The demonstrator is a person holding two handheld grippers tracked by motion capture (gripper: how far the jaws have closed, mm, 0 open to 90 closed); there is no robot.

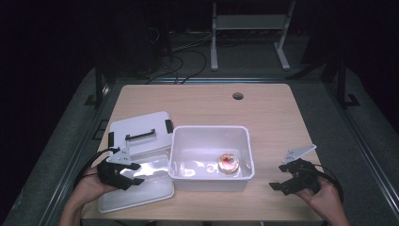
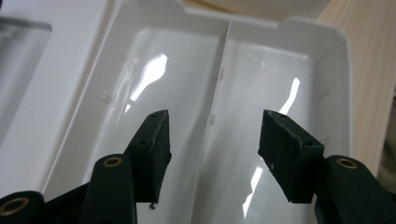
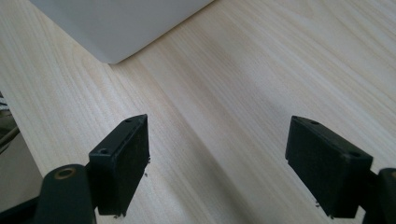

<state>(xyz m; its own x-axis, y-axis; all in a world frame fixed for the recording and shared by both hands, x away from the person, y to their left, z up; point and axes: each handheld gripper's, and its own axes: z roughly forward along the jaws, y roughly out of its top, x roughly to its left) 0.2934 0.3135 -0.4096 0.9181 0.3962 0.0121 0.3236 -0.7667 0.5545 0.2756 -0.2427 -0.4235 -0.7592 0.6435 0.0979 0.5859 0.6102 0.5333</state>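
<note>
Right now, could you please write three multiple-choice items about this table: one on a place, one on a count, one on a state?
1. Where is the small round red-topped item?
A. on the lid
B. inside the white bin
C. on the bare table

2. How many black latches show on the lid?
A. two
B. four
C. none

3. How do the jaws of the left gripper stand?
A. shut
B. open over the divided tray
C. clamped on the lid

Answers: 1 B, it lies on the bin's floor; 2 A, one at each end; 3 B, a gap spans the tray's divider.

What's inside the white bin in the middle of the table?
Inside the white bin sits one small round red-and-tan item; its kind is unclear. The near wall hides the floor strip just behind it.
</note>
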